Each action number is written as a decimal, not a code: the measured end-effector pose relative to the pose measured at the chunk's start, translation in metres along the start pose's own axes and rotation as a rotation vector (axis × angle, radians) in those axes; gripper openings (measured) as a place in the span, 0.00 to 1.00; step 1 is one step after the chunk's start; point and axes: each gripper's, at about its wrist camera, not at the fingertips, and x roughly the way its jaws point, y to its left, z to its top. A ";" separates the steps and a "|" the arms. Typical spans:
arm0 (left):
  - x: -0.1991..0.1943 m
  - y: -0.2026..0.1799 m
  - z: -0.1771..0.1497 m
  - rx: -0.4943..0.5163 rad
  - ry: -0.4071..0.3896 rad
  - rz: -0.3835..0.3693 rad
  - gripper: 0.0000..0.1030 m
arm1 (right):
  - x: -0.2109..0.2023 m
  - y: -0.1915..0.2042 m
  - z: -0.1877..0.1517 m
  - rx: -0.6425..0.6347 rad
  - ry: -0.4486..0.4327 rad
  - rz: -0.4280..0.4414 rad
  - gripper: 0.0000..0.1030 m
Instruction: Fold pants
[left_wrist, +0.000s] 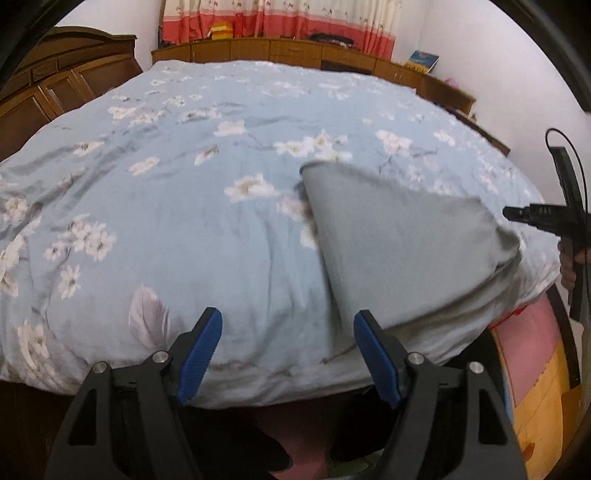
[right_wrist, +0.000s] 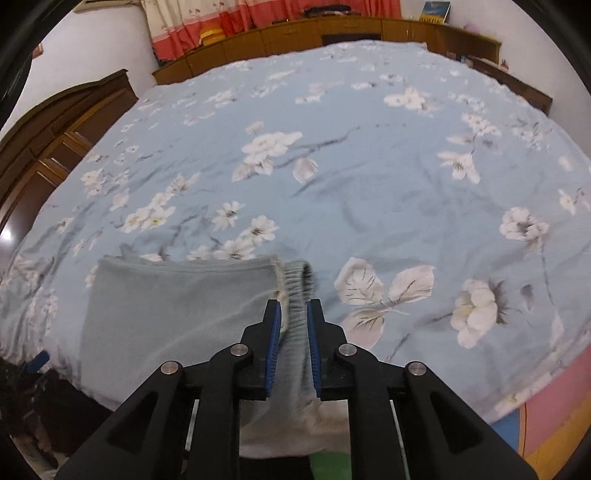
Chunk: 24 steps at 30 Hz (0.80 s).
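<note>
Grey-blue pants (left_wrist: 399, 240) lie folded near the front right edge of the bed (left_wrist: 184, 221), which has a pale blue floral cover. My left gripper (left_wrist: 288, 332) is open wide above the bed's front edge with nothing between its blue pads; its right pad (left_wrist: 373, 354) is beside the pants' left edge. In the right wrist view the pants (right_wrist: 177, 314) lie flat, with the elastic waistband (right_wrist: 297, 291) on their right side. My right gripper (right_wrist: 294, 310) straddles that waistband with the jaws a narrow way apart, not pinching it. The right gripper (left_wrist: 511, 214) also shows at the pants' far right corner.
A wooden wardrobe (left_wrist: 55, 92) stands left of the bed. A low wooden headboard cabinet (left_wrist: 277, 51) with a red and cream curtain (left_wrist: 280, 18) is behind it. A pink and orange floor mat (left_wrist: 535, 369) lies at the bed's front right corner. A hand (left_wrist: 569, 266) holds the right gripper.
</note>
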 end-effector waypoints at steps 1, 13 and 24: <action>0.000 -0.001 0.004 0.002 -0.003 0.000 0.75 | -0.005 0.007 -0.002 -0.001 0.001 0.001 0.15; 0.055 -0.049 0.062 0.030 -0.007 -0.104 0.74 | 0.034 0.080 -0.041 -0.168 0.097 0.020 0.15; 0.109 -0.051 0.061 0.086 0.061 -0.149 0.45 | 0.033 0.029 -0.046 -0.153 0.073 -0.074 0.07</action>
